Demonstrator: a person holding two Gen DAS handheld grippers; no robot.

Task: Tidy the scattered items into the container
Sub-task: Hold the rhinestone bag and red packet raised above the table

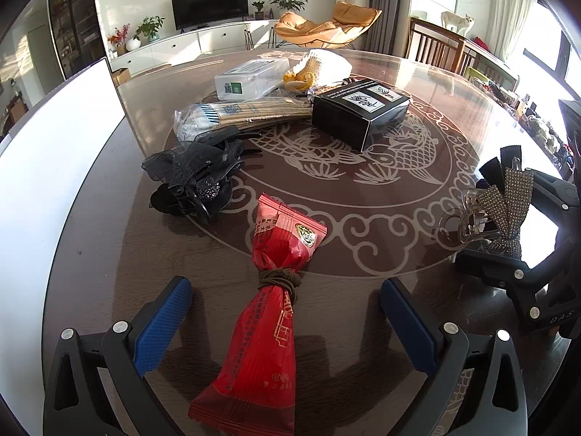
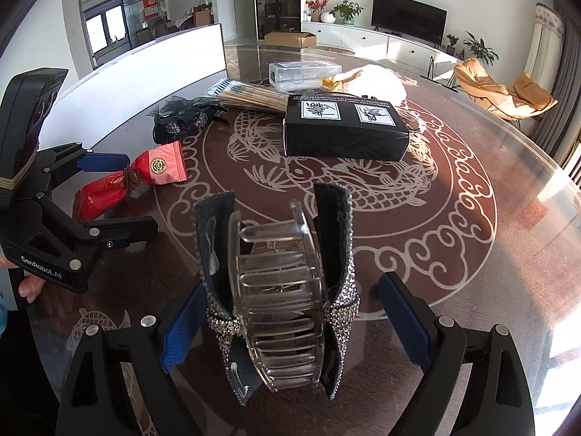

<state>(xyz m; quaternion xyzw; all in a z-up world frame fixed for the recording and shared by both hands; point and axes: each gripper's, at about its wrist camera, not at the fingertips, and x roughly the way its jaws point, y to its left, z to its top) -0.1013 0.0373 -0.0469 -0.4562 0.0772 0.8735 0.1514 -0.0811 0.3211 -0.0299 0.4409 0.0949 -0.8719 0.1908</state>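
Red packet (image 1: 270, 312), black box (image 1: 357, 110), and a brown table (image 1: 363, 254) patterned with pale fish.

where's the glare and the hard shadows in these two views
Left wrist view: sun from the right throws hard shadows of the red packet and left gripper onto the table; the white container is blown out. Right wrist view: glare washes out the table's right edge; fisheye bends the room's straight lines.

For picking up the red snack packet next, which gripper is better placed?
Left. The left gripper is open with the red snack packet lying between its fingers. The right gripper straddles the rhinestone hair clip farther right on the table.
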